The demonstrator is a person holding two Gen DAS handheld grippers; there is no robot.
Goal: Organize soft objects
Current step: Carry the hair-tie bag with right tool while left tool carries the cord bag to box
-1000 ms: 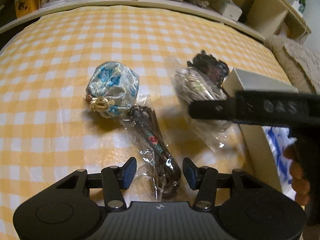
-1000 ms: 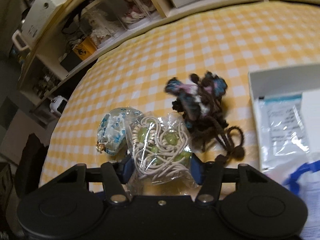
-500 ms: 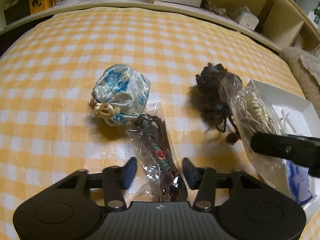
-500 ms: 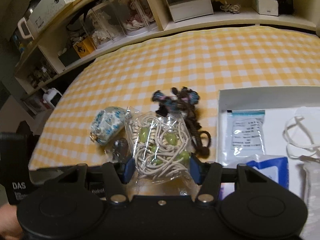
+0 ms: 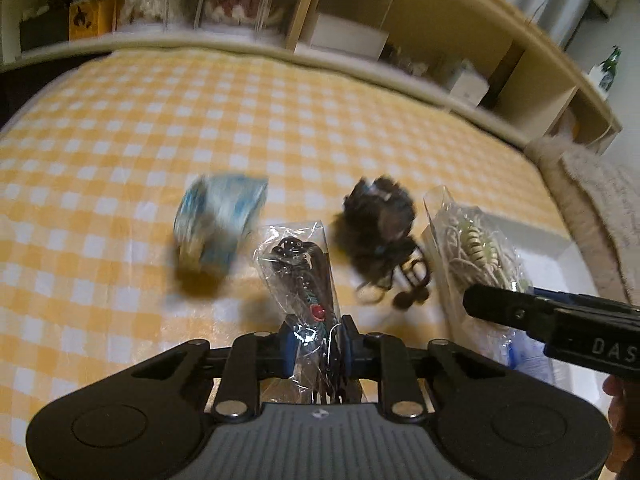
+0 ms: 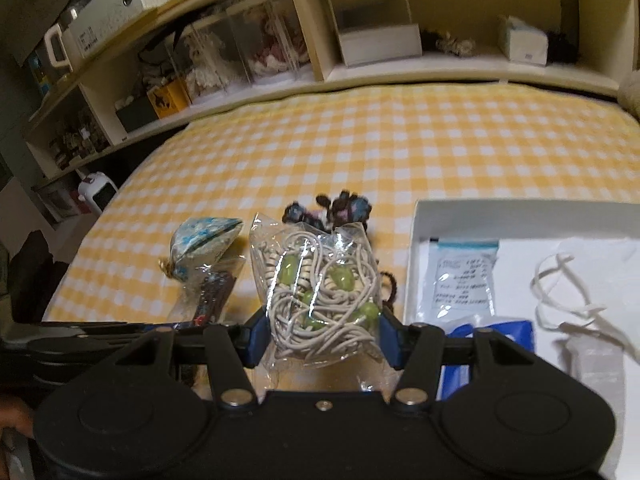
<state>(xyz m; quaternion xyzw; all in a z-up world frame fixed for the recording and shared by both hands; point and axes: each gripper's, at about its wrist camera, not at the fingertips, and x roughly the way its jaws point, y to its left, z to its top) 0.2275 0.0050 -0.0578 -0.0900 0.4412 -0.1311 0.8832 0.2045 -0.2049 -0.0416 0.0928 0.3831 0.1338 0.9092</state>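
Observation:
My left gripper (image 5: 315, 346) is shut on a clear bag of dark beaded cord (image 5: 302, 272) and holds it above the yellow checked cloth; the bag also shows in the right wrist view (image 6: 210, 298). My right gripper (image 6: 320, 338) is shut on a clear bag of beige cord with green beads (image 6: 322, 294), also seen in the left wrist view (image 5: 474, 250), held left of the white box (image 6: 416, 240). A blue floral pouch (image 5: 218, 220) and a dark yarn bundle (image 5: 380, 224) lie on the cloth.
The white box (image 5: 560, 252) at the right holds a printed sachet (image 6: 464, 276), a blue packet (image 6: 492, 332) and white string (image 6: 564, 296). Shelves with boxes and dolls (image 6: 376, 40) run along the far edge. A beige blanket (image 5: 592, 188) lies far right.
My left gripper has closed on the dark beaded-cord bag and lifted it off the cloth. My right gripper has carried the beige-cord bag further right, nearer the white box.

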